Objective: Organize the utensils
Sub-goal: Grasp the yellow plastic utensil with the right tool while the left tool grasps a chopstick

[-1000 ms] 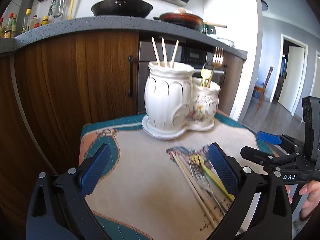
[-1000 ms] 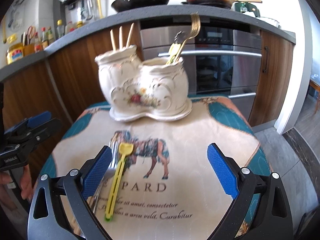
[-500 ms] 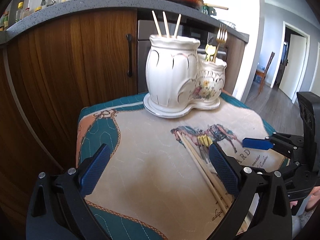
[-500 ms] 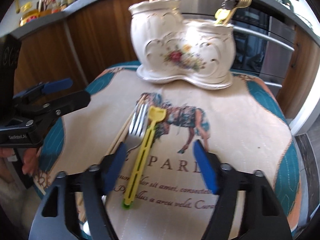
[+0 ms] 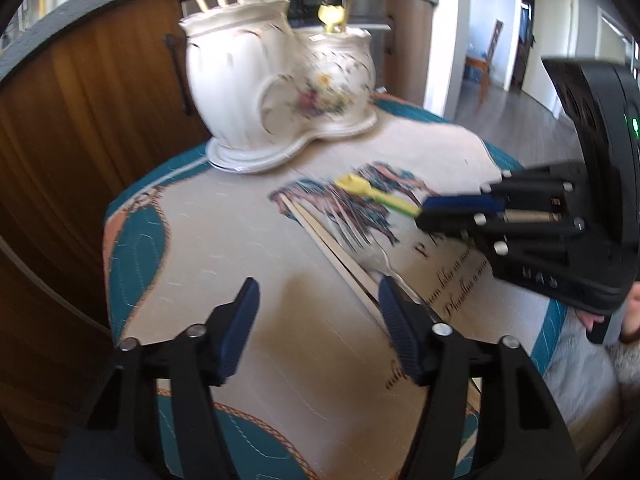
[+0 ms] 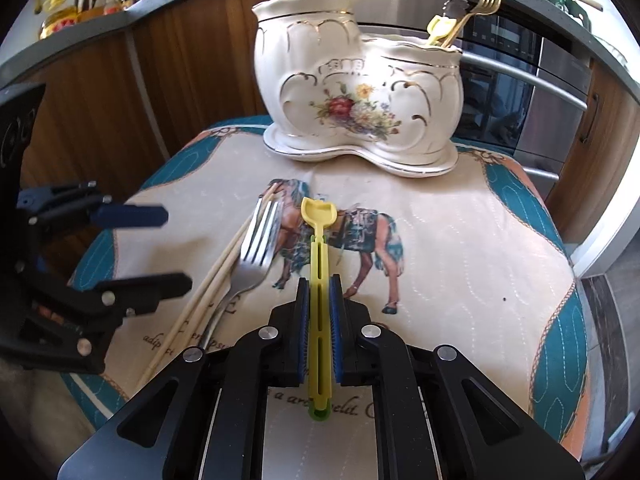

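Note:
My right gripper is shut on the yellow plastic utensil, which lies on the horse-print mat; its head points at the white ceramic holder. A silver fork and wooden chopsticks lie just left of it. My left gripper is open and empty, low over the mat, its right pad by the chopsticks and fork. The holder has chopsticks in its tall pot and a gold fork in its low pot.
The mat covers a small table with edges close on all sides. Wooden cabinets and an oven stand behind the holder. A doorway and floor show to the right in the left wrist view.
My right gripper has come down and closed on the yellow utensil. My left gripper has narrowed a little and moved closer to the chopsticks and fork.

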`<state>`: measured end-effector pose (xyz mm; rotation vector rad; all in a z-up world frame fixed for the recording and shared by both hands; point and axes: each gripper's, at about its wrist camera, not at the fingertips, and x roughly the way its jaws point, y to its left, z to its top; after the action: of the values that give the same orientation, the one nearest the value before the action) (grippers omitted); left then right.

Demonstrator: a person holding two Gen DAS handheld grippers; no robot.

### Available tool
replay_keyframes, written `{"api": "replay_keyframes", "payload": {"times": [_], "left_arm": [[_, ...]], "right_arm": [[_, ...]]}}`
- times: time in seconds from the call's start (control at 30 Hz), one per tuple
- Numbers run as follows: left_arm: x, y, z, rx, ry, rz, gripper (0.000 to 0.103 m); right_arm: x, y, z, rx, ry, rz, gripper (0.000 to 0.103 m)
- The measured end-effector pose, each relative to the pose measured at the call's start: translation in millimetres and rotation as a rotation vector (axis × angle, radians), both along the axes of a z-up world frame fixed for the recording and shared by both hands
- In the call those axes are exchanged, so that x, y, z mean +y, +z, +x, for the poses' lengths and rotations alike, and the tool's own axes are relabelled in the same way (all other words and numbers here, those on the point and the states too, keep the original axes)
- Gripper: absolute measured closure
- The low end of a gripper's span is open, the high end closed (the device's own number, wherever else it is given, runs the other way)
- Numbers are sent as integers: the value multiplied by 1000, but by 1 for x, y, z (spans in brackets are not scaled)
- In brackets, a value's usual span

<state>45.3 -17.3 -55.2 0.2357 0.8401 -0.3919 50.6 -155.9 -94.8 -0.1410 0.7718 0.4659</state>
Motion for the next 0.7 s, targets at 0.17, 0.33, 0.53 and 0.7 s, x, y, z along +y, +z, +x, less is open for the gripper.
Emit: {"api": "replay_keyframes", "payload": {"times": [0.17, 0.33, 0.53, 0.7], "left_arm": [[-7, -8, -1, 33, -30, 18, 44], [-3, -8, 3, 41, -18, 32, 49], [0, -7, 4, 18, 4, 87, 50], [5, -8, 8, 24, 32, 140, 86]], "right_arm": [[1, -2, 1, 2, -6, -8, 92], [0, -1, 3, -6, -15, -19, 92], [-1, -1, 3, -15, -22, -30, 92], [-2, 0, 4, -20, -24, -39, 92]]}}
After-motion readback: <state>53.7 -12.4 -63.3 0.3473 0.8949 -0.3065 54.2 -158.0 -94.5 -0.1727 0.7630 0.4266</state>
